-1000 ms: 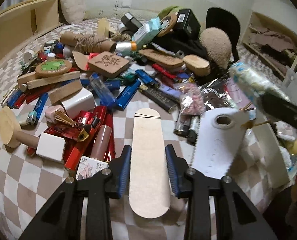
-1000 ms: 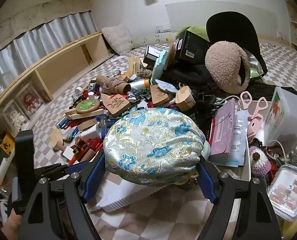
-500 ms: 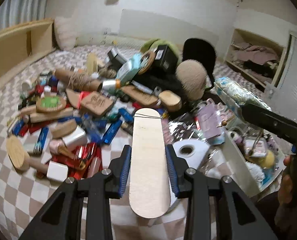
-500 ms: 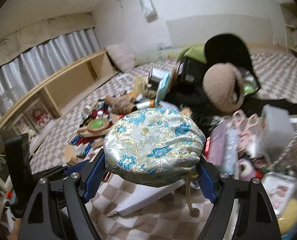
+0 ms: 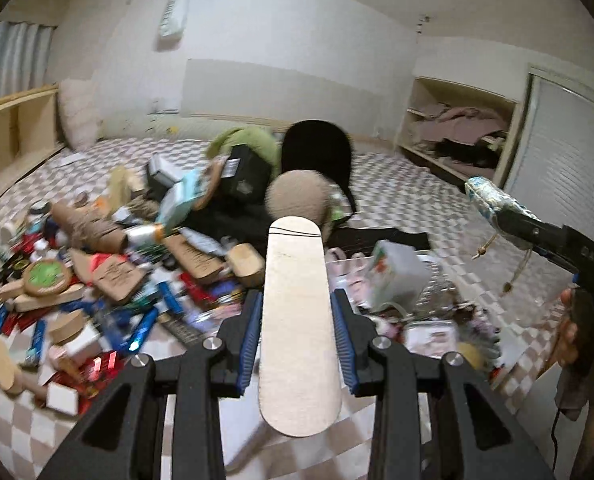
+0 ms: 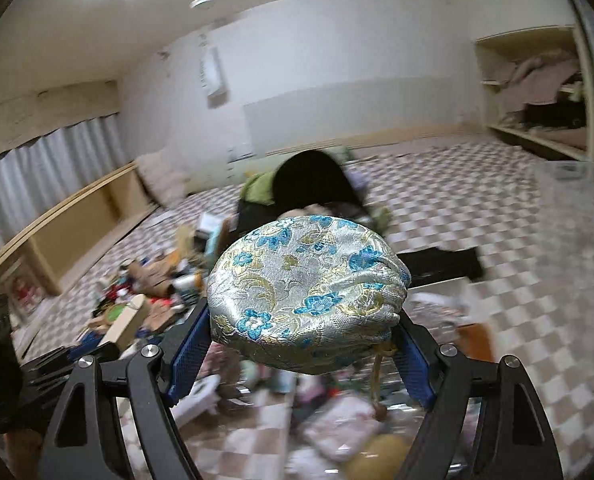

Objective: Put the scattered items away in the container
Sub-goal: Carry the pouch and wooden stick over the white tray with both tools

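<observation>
Wood: flat round-ended board (image 5: 297, 320) clamped by left gripper (image 5: 297, 344) | right gripper (image 6: 303, 344) squeezes silky brocade pouch (image 6: 309, 288)

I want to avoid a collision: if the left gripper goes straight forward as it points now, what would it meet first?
Probably the fuzzy beige earmuff, just beyond the tip of the wooden board that the left gripper holds. Depth is unclear, so it might pass above.
</observation>
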